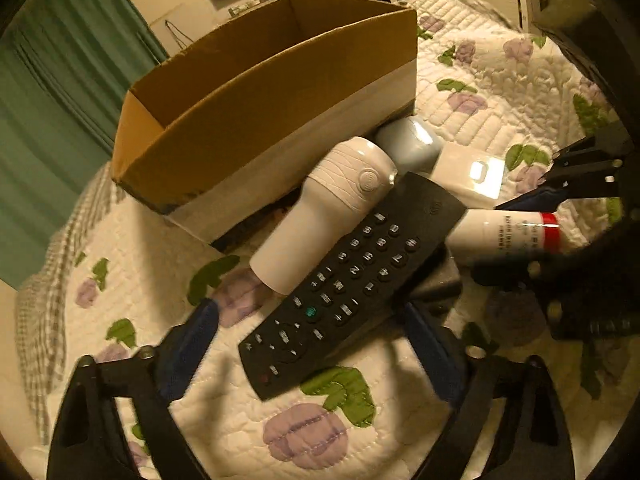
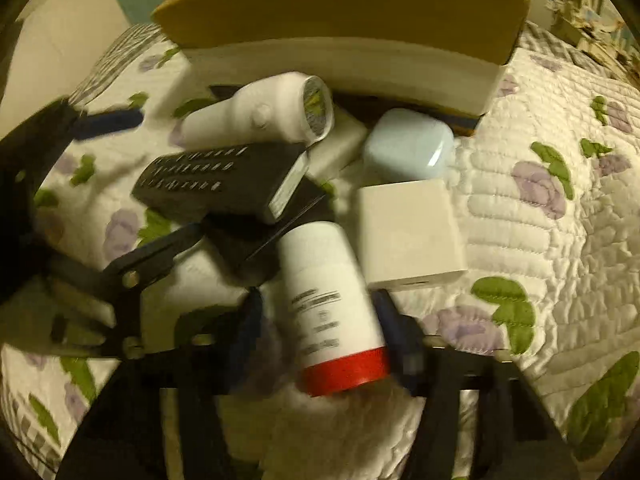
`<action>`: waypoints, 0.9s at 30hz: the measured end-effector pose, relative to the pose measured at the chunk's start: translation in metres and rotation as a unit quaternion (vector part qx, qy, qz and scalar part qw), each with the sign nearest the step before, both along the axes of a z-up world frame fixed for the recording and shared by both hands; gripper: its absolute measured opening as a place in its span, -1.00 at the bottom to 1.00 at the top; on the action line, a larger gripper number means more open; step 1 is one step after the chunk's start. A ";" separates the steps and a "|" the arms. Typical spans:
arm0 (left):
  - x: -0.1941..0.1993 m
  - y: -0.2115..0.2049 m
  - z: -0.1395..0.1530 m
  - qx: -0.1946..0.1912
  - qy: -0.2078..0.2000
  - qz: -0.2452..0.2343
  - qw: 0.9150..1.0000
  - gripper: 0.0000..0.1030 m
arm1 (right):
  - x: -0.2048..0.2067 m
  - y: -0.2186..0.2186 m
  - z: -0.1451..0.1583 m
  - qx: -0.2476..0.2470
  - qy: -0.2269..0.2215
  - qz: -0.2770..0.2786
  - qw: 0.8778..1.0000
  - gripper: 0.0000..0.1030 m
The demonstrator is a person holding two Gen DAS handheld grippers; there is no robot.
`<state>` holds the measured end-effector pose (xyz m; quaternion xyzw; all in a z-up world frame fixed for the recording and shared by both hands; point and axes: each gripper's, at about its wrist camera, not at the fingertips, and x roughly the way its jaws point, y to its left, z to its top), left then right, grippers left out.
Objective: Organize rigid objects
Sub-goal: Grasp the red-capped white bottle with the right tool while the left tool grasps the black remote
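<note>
Meanwhile, on a quilted bed (image 1: 500, 92), 2 hand-held grippers work a small pile of hard items lying just in front of an open cardboard box (image 1: 256, 92). The left gripper (image 1: 312, 344) has its fingers spread wide on either side of a black remote (image 1: 348, 284), not yet touching it; the remote lies tilted, its far end propped over a dark object beneath it. The right gripper (image 2: 316, 336) brackets a white bottle (image 2: 332, 304) with a red cap, lying on its side; its fingers sit close against the bottle's sides, but blur keeps it unclear whether they actually grip. Beside these lie a white flashlight (image 1: 332, 208), leaning against the remote, a pale blue case (image 2: 408, 144) and a white square block (image 2: 408, 232), all near the box wall. Nothing can be seen inside the box from these views. The step in hand appears to be picking up the remote and bottle for the box. Doing it well likely means closing squarely across the remote's narrow width, near its middle, so it does not pivot, and lifting straight up so the flashlight is not sent rolling.
</note>
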<state>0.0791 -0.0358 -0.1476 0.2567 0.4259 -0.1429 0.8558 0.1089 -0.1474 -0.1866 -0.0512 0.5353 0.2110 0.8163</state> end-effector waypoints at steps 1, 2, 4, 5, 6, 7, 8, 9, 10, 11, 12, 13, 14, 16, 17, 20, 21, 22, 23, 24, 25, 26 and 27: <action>-0.002 0.001 0.001 -0.016 0.012 -0.008 1.000 0.26 | 0.001 -0.003 0.002 0.014 0.001 -0.003 1.000 -0.18; -0.003 0.001 0.000 -0.024 0.019 -0.015 0.999 -0.14 | 0.001 -0.004 0.003 0.021 0.001 -0.004 1.000 -0.21; -0.006 -0.002 -0.001 -0.019 0.017 -0.020 0.999 -0.21 | -0.002 -0.005 0.009 0.029 -0.010 -0.003 1.000 -0.29; -0.004 -0.001 -0.001 -0.020 0.018 -0.016 1.000 -0.21 | -0.004 -0.004 0.012 0.029 -0.016 -0.002 0.999 -0.30; -0.003 0.000 -0.001 -0.022 0.019 -0.013 0.999 -0.20 | -0.005 -0.004 0.015 0.030 -0.020 -0.002 0.999 -0.30; 0.000 0.002 -0.001 -0.023 0.017 -0.009 1.000 -0.17 | -0.007 -0.005 0.017 0.032 -0.023 -0.001 0.999 -0.30; 0.002 0.002 -0.002 -0.023 0.017 -0.006 1.000 -0.16 | -0.007 -0.004 0.018 0.033 -0.025 -0.001 0.999 -0.30; 0.002 0.002 -0.003 -0.023 0.017 -0.005 1.000 -0.16 | -0.008 -0.004 0.019 0.033 -0.027 -0.002 0.999 -0.30; 0.004 0.001 -0.004 -0.016 0.011 -0.002 1.000 -0.16 | -0.009 -0.009 0.021 0.034 -0.027 -0.003 0.999 -0.30; 0.010 0.000 -0.005 -0.004 0.000 0.002 1.000 -0.21 | -0.009 -0.009 0.022 0.034 -0.026 -0.004 0.999 -0.30; 0.013 -0.002 -0.009 0.008 0.001 0.004 1.000 -0.24 | -0.008 -0.011 0.022 0.034 -0.026 -0.006 0.999 -0.30; 0.015 -0.005 -0.013 0.022 0.000 0.006 1.000 -0.29 | -0.008 -0.010 0.020 0.035 -0.026 -0.007 0.999 -0.30; 0.017 -0.007 -0.012 0.029 -0.003 0.007 1.000 -0.33 | -0.008 -0.010 0.021 0.037 -0.028 -0.006 0.999 -0.30; 0.011 -0.005 -0.005 0.012 -0.001 0.007 1.000 -0.44 | -0.010 -0.018 0.025 0.041 -0.034 -0.005 0.999 -0.30; 0.010 -0.004 0.000 -0.008 0.003 0.010 1.000 -0.51 | -0.011 -0.022 0.028 0.044 -0.038 -0.005 0.998 -0.30; 0.002 0.002 0.024 -0.069 0.015 0.026 0.997 -0.64 | -0.017 -0.038 0.046 0.055 -0.062 -0.013 0.996 -0.30; -0.003 0.002 0.033 -0.086 0.014 0.026 0.996 -0.65 | -0.019 -0.040 0.052 0.058 -0.074 -0.015 0.996 -0.30; -0.008 0.001 0.037 -0.091 0.010 0.026 0.995 -0.67 | -0.020 -0.042 0.056 0.058 -0.081 -0.017 0.995 -0.30; -0.011 0.003 0.041 -0.094 0.009 0.027 0.995 -0.67 | -0.023 -0.040 0.061 0.057 -0.089 -0.018 0.994 -0.30; -0.013 0.002 0.043 -0.097 0.009 0.030 0.995 -0.67 | -0.025 -0.042 0.067 0.057 -0.096 -0.019 0.994 -0.30; -0.013 0.003 0.044 -0.102 0.010 0.037 0.994 -0.68 | -0.027 -0.042 0.070 0.059 -0.100 -0.020 0.993 -0.30; -0.013 0.004 0.043 -0.108 0.014 0.040 0.993 -0.68 | -0.031 -0.042 0.074 0.058 -0.104 -0.019 0.993 -0.30; -0.012 0.004 0.043 -0.110 0.018 0.044 0.993 -0.68 | -0.032 -0.041 0.076 0.057 -0.108 -0.019 0.992 -0.30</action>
